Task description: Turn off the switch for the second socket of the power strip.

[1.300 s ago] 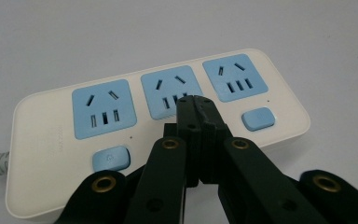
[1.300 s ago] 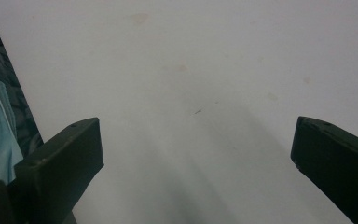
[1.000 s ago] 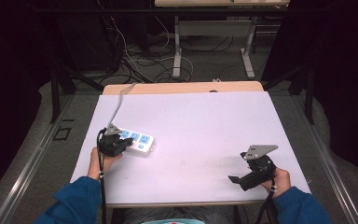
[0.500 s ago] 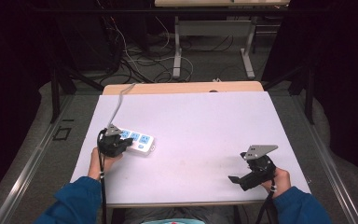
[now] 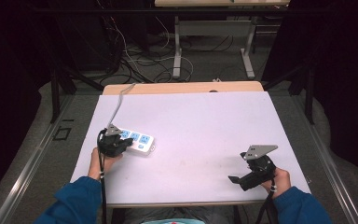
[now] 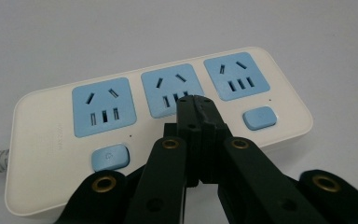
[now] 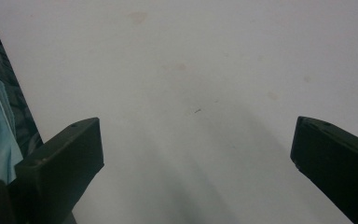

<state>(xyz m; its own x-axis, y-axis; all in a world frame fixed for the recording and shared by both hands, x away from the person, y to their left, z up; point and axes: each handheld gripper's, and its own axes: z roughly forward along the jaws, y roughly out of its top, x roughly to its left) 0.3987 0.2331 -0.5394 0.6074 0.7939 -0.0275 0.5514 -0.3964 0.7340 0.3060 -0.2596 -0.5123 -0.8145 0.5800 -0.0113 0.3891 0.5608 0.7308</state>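
Jaws of the left gripper (image 6: 196, 100) are pressed tight together with nothing between them, and their tips sit over the middle of the white power strip (image 6: 46, 126), right at the lower edge of the middle blue socket (image 6: 170, 88). One blue socket lies to each side of that one, and two small blue buttons (image 6: 109, 157) sit on the near side of the strip, one on each side of the jaws. Whether the tips really touch the strip is hard to tell. In the high view the left gripper (image 5: 115, 142) covers the near left end of the power strip (image 5: 142, 142), and the strip's grey cord (image 5: 117, 105) runs away from it to the far edge of the tabletop (image 5: 205, 121)

Far off to the side, near the front right part of the tabletop, the right gripper (image 5: 237, 179) is held in the person's other hand. Its jaws stand wide apart and hold nothing, with just bare white tabletop (image 7: 191, 84) in front of them
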